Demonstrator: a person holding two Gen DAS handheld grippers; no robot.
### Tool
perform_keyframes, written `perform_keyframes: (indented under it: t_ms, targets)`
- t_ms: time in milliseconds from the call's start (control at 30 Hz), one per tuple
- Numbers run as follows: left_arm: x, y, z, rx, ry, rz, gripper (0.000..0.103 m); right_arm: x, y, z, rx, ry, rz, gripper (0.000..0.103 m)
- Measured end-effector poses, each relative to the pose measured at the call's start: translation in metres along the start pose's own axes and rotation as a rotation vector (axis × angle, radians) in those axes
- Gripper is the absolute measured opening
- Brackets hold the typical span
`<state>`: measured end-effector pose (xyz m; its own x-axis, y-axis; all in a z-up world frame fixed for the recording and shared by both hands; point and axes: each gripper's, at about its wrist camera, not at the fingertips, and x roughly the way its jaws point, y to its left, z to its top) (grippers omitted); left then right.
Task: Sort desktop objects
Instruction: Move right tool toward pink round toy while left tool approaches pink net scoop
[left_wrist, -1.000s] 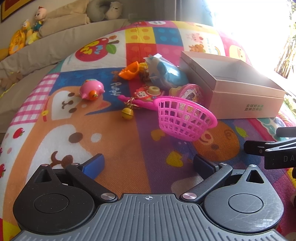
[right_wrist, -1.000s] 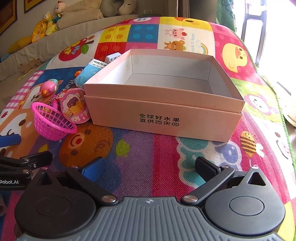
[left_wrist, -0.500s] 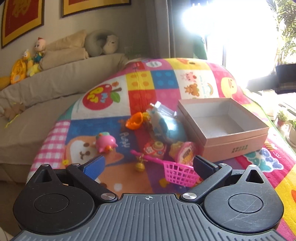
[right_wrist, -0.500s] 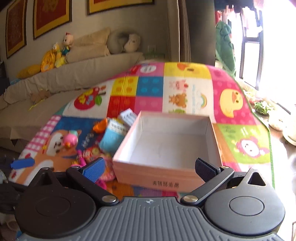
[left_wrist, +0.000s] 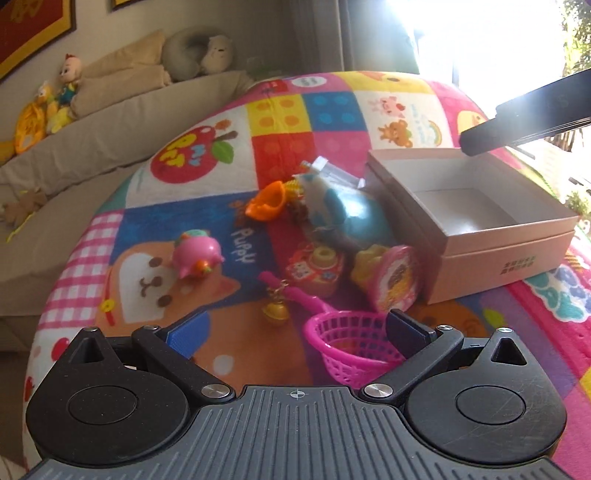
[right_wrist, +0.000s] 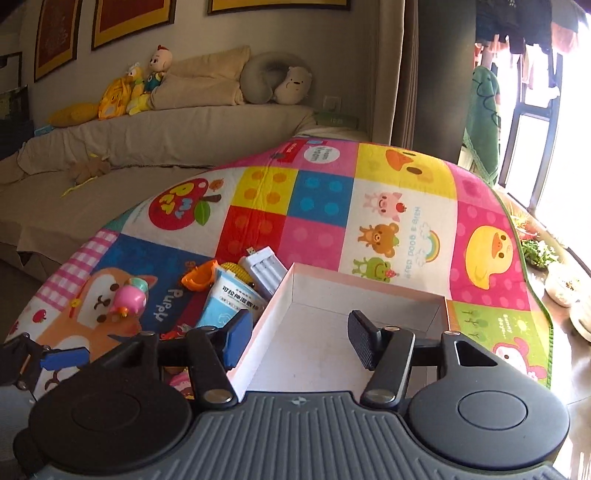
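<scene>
mostly plastic: latticed pink basket, square cardboard box

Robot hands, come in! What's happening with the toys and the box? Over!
Left gripper open, empty. Right gripper just been closing, nothing between its jaws, above the box. Box empty. Toys beside it on mat; pink basket nearest left gripper. Nothing blocking.

pink basket, orange scoop

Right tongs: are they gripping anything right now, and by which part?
Nothing is held. The right tongs have just been closing, but nothing sits between the jaws; they hang above the open pink box. The left tongs are empty too.
</scene>
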<state>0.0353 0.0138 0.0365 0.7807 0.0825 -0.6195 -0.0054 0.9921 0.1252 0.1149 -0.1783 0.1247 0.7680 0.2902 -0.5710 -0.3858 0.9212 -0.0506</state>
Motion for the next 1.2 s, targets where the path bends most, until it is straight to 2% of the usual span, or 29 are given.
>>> perform_keyframes:
  t_ms: [100,200,300,400,500,567,600,700,800,900,1000,1100,1200]
  targets:
    - [0.007,0.023,-0.005,-0.03,0.022,0.092,0.103,0.031,-0.013,-0.003,0.091,0.047,0.001,0.065]
    - [0.005,0.046,-0.005,-0.096,0.017,0.123,0.103,0.069,-0.023,0.002,0.221,0.116,0.06,0.081]
    - [-0.005,0.062,-0.006,-0.156,0.007,0.073,0.103,0.102,-0.016,0.005,0.306,0.169,0.131,0.084]
    - [-0.013,0.063,-0.009,-0.165,-0.004,0.021,0.103,0.127,0.002,0.008,0.31,0.184,0.166,0.084]
    - [-0.018,0.058,-0.011,-0.15,-0.014,-0.03,0.103,0.145,0.024,0.022,0.27,0.147,0.21,0.084]
    - [-0.018,0.054,-0.011,-0.141,-0.015,-0.043,0.103,0.153,0.037,0.032,0.222,0.11,0.171,0.084]
    - [-0.018,0.051,-0.012,-0.136,-0.014,-0.045,0.103,0.157,0.039,0.036,0.209,0.095,0.182,0.084]
    - [-0.018,0.047,-0.015,-0.121,-0.011,-0.048,0.103,0.146,0.039,0.046,0.171,0.031,0.236,0.079]
    - [-0.015,0.047,-0.018,-0.132,0.01,-0.031,0.103,0.105,0.051,0.046,0.009,-0.044,0.191,0.079]
    - [-0.012,0.057,-0.021,-0.176,0.034,0.006,0.103,0.058,0.07,0.019,-0.193,-0.098,0.191,0.078]
    - [-0.012,0.074,-0.021,-0.238,0.044,0.053,0.103,0.027,0.09,-0.025,-0.337,-0.096,0.184,0.065]
    - [-0.015,0.089,-0.02,-0.28,0.035,0.092,0.103,0.018,0.102,-0.06,-0.338,-0.06,0.155,0.061]
    - [-0.02,0.097,-0.019,-0.297,0.026,0.112,0.103,0.03,0.1,-0.074,-0.165,0.057,0.161,0.061]
